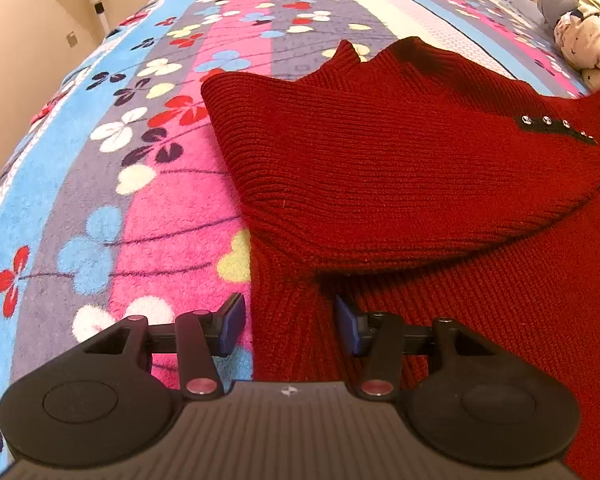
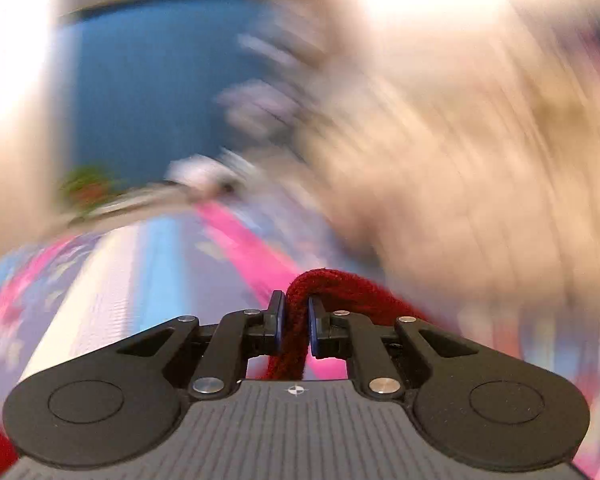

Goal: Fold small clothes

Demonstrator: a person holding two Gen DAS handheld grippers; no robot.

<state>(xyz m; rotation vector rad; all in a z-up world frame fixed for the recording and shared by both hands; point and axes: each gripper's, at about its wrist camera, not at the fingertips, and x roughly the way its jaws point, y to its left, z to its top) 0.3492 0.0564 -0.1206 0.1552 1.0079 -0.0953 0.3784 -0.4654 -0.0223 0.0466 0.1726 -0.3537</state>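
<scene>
Sweater point(image 1: 400, 168) fills your frame's right; your left gripper point(image 1: 290, 326) gapes, gripping nothing. Right gripper point(image 2: 294, 326) pinches, apparently, its red knit; background blurred.

Left wrist pic is sharp, w/ warm room light and edges bent round. Right wrist pic is v. blurry, w/ white glare up top.
</scene>
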